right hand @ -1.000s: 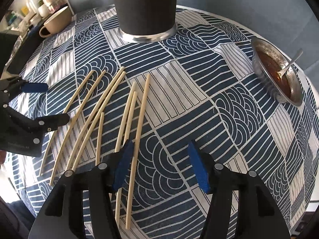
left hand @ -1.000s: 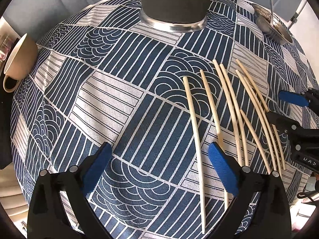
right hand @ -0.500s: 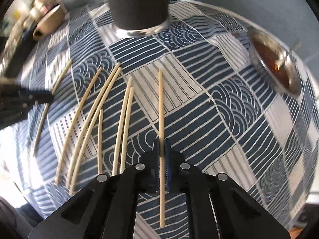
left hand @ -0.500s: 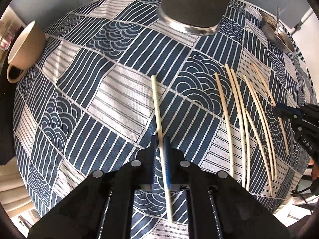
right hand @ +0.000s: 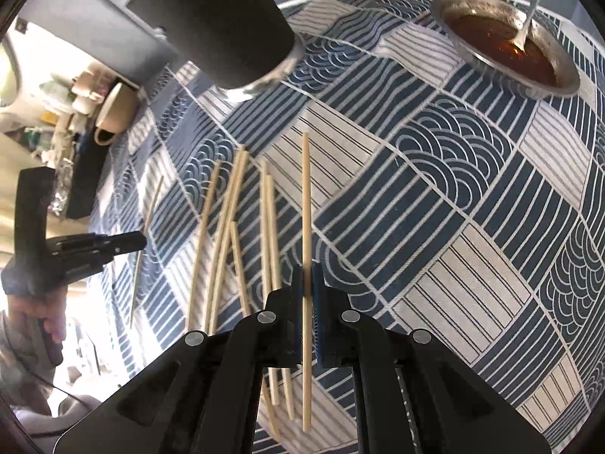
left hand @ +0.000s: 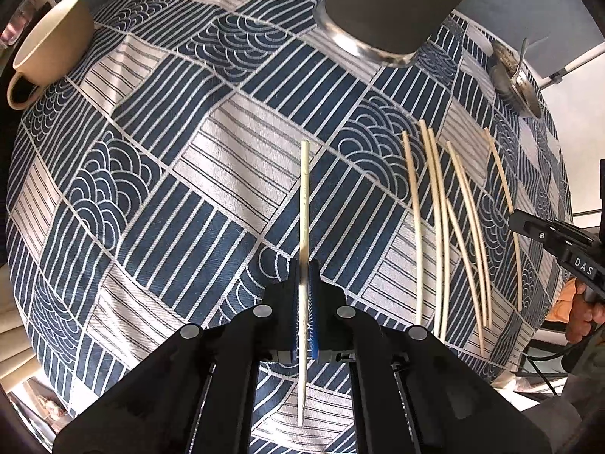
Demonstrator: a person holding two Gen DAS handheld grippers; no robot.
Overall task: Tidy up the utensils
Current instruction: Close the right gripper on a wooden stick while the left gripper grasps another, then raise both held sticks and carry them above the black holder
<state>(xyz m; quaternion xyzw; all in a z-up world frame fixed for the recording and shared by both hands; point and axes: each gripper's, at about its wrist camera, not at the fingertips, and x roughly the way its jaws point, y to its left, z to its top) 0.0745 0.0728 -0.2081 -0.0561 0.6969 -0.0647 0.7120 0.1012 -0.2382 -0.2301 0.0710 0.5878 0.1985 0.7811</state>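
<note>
My left gripper [left hand: 304, 268] is shut on a pale chopstick [left hand: 304, 196] and holds it above the patterned cloth. My right gripper [right hand: 309, 276] is shut on a second chopstick [right hand: 306, 204], also lifted. Several loose chopsticks [left hand: 440, 223] lie on the cloth to the right in the left wrist view, and to the left in the right wrist view [right hand: 223, 227]. A tall dark holder with a metal base [left hand: 389, 11] stands at the far side; it also shows in the right wrist view [right hand: 223, 26], tilted in frame.
A beige cup [left hand: 49, 45] sits at the far left. A metal bowl of brown sauce with a spoon [right hand: 506, 45] sits at the far right. The blue and white tablecloth [left hand: 170, 174] covers the round table.
Both grippers went from open to shut on one chopstick each and have lifted them. The right wrist view has tilted, and both views have moved toward the dark holder.
</note>
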